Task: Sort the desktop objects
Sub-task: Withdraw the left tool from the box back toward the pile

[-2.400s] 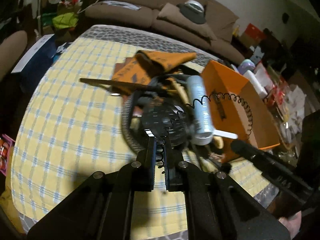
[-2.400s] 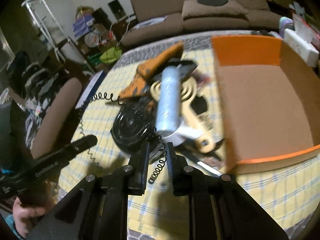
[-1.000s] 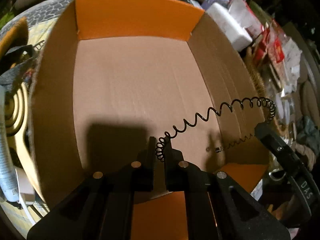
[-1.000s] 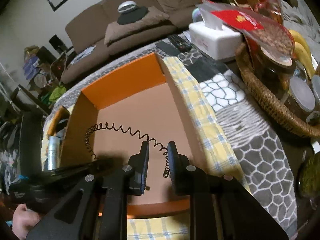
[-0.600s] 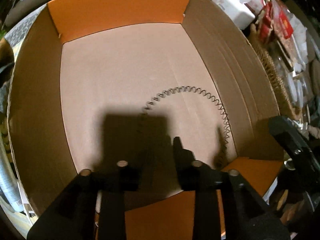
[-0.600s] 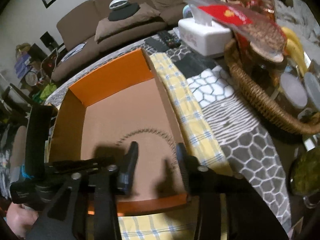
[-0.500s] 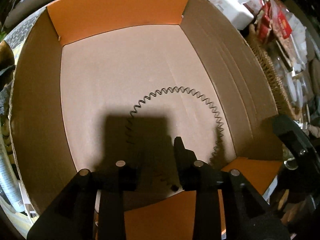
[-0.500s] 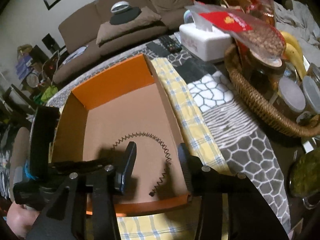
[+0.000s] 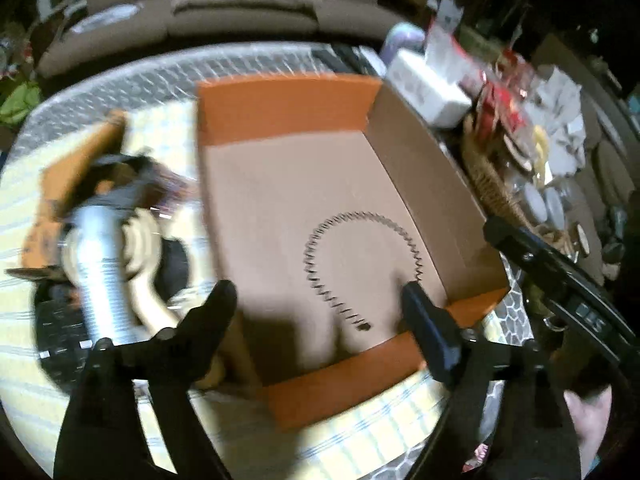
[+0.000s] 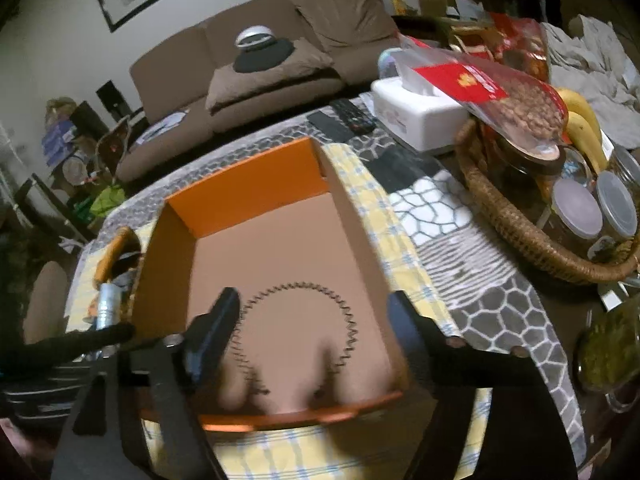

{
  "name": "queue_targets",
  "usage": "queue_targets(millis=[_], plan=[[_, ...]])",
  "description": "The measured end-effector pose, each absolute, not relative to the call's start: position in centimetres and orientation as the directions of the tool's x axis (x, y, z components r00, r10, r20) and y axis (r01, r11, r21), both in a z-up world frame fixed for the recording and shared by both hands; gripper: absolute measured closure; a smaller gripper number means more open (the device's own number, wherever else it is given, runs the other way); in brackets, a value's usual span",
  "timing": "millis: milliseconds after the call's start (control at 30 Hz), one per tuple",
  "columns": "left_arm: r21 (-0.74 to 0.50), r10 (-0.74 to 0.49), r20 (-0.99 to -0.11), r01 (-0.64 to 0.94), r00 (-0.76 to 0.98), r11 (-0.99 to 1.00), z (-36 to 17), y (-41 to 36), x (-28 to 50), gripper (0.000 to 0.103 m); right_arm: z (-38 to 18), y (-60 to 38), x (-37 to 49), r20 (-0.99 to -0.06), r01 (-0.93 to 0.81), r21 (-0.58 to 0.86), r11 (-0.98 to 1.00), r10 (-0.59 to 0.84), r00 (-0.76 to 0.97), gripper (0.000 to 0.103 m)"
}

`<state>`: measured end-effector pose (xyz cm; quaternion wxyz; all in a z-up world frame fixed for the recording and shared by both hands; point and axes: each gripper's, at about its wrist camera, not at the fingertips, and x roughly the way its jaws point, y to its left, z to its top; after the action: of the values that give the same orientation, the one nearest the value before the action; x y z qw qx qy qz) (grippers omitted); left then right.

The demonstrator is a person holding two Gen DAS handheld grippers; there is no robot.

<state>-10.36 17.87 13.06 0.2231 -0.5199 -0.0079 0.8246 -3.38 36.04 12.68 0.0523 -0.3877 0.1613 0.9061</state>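
A black coiled cord (image 9: 360, 256) (image 10: 304, 312) lies in an arc on the floor of the orange cardboard box (image 9: 288, 112) (image 10: 248, 204). My left gripper (image 9: 320, 296) hangs above the box's near edge, its jaws still opening, nothing between them. My right gripper (image 10: 312, 312) also hovers over the box with jaws opening wide; the cord lies below them, untouched. Left of the box sits a pile: a silver tube (image 9: 102, 260) (image 10: 108, 308), a cream wooden piece (image 9: 140, 240) and orange cloth (image 9: 80, 160). The other gripper's black body (image 9: 560, 280) shows at the right in the left wrist view.
A wicker basket (image 10: 516, 224) with jars, bananas and a snack bag stands right of the box. A white tissue box (image 10: 420, 112) (image 9: 424, 84) and a remote (image 10: 352, 116) lie behind it. A brown sofa (image 10: 272, 52) is beyond the checked tablecloth (image 10: 400, 216).
Both grippers let go of the coiled cord, which dropped onto the box floor, and their jaws opened wide. The left gripper rose and pulled back, bringing the pile into view.
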Motion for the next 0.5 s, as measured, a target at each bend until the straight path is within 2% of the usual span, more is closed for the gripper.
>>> queue_targets(millis=[100,400,500], plan=[[-0.205,0.346,-0.837,-0.343,-0.424,-0.917,14.5,14.9,-9.3,0.001,13.0,34.4,-3.3,-0.714,-0.189,0.255,-0.948,-0.052,-0.699,0.017],[-0.186,0.272,-0.821,-0.216,-0.502,-0.958,15.1,4.6,-6.8,0.0,14.0,28.1,-3.4,-0.7,-0.085,0.234,-0.968,-0.108,-0.706,0.003],[-0.192,0.243,-0.826,-0.151,-0.508,-0.97,14.3,1.1,-6.4,0.0,14.3,25.9,-3.3,-0.69,-0.044,0.232,-0.972,-0.133,-0.712,0.002]])
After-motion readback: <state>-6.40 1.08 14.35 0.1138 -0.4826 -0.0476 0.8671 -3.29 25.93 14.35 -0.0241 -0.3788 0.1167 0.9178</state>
